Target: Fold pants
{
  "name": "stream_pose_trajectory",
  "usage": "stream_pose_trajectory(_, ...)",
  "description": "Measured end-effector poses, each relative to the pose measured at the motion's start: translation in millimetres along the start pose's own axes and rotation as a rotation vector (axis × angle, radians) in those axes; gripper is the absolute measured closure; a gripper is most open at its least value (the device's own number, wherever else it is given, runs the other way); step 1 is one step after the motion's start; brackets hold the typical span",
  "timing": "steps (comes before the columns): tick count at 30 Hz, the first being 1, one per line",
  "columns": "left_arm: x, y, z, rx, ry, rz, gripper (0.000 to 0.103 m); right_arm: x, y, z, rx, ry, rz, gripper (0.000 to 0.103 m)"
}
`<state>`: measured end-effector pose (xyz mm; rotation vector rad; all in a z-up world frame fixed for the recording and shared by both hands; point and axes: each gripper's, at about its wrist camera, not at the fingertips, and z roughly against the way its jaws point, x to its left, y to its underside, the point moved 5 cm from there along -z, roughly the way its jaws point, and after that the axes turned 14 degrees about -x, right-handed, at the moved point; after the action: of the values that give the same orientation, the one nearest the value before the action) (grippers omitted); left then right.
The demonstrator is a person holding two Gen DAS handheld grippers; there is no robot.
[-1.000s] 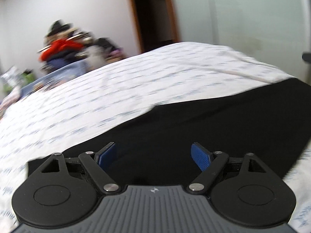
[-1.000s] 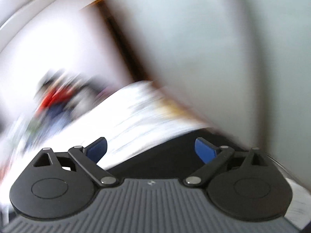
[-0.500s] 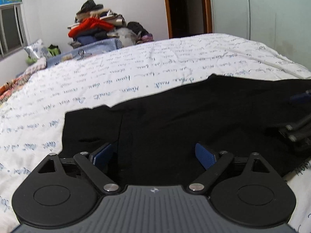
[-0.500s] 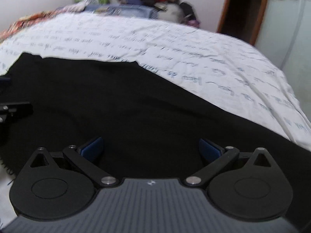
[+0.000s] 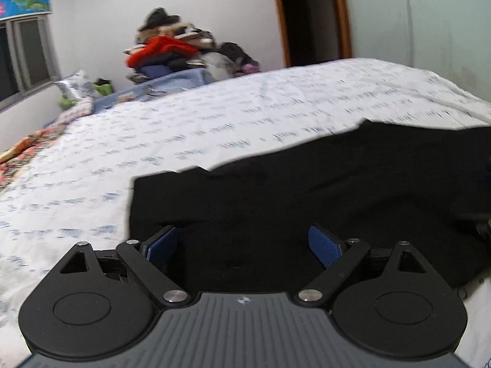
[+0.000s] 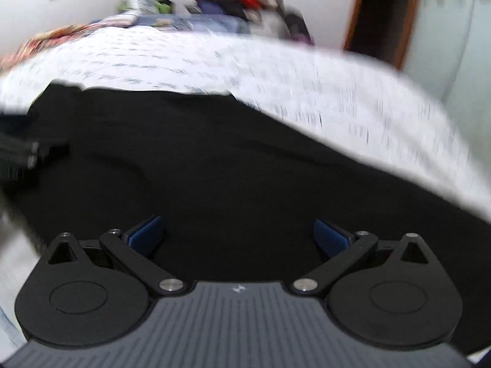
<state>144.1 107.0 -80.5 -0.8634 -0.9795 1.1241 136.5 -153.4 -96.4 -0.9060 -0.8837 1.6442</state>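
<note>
Black pants [image 5: 322, 202] lie flat on the bed [image 5: 214, 128], long axis left-right under both gaping, empty claws: left claw [image 5: 244, 245] nearest the left end, right claw [image 6: 239, 236] mid-length.

Both wrist views, close over pants [image 5: 307, 190]

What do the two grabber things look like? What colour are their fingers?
Both look alike. The left gripper and the right gripper each have a dark grey ribbed body with a tiny white logo, two round black discs, black link bars with silver screws, and fingers with ridged blue pads. No cables, hands or sleeves show.
</note>
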Motion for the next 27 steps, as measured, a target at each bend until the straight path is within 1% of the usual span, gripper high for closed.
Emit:
stream_pose_trajectory(2,7,-11,3,-0.041,-0.029,-0.001,0.01,4,1,9,-0.008,-0.005,0.062,0.0)
stream_pose_trajectory(4,14,-18,0,-0.062,-0.04,0.001,0.01,1,-5,12,0.008,-0.021,0.07,0.0)
stream_pose_trajectory(5,18,-18,-3,-0.051,-0.049,0.0,0.01,-1,-10,13,0.007,-0.021,0.054,0.0)
stream_pose_trajectory(7,26,-15,-6,-0.018,-0.092,0.008,0.01,0,-21,18,-0.03,-0.024,0.016,0.0)
stream_pose_trajectory(8,33,-14,-3,-0.022,-0.101,0.03,0.01,4,-26,22,-0.045,-0.039,0.005,0.0)
stream_pose_trajectory(10,51,-14,7,-0.039,-0.113,0.1,0.01,17,-34,25,-0.08,-0.08,0.013,0.0)
stream_pose_trajectory(12,76,-15,17,-0.047,-0.143,0.183,0.01,37,-40,33,-0.15,-0.125,0.087,0.0)
stream_pose_trajectory(14,98,-14,23,-0.015,-0.157,0.268,0.01,64,-46,44,-0.23,-0.181,0.191,0.0)
stream_pose_trajectory(15,108,-12,25,0.017,-0.155,0.321,0.01,80,-47,49,-0.259,-0.217,0.244,0.0)
stream_pose_trajectory(17,121,-6,30,0.068,-0.135,0.419,0.01,110,-47,52,-0.294,-0.256,0.339,0.0)
stream_pose_trajectory(19,124,0,36,0.108,-0.08,0.493,0.01,140,-42,55,-0.334,-0.303,0.453,0.0)
stream_pose_trajectory(20,123,3,39,0.122,-0.054,0.517,0.01,153,-39,56,-0.356,-0.313,0.51,0.0)
stream_pose_trajectory(23,120,11,45,0.163,0.0,0.594,0.01,186,-34,55,-0.42,-0.3,0.653,0.002)
stream_pose_trajectory(25,123,18,45,0.198,0.037,0.696,0.01,203,-33,50,-0.427,-0.302,0.718,0.01)
stream_pose_trajectory(27,130,27,42,0.234,0.084,0.833,0.01,217,-32,45,-0.437,-0.293,0.775,0.01)
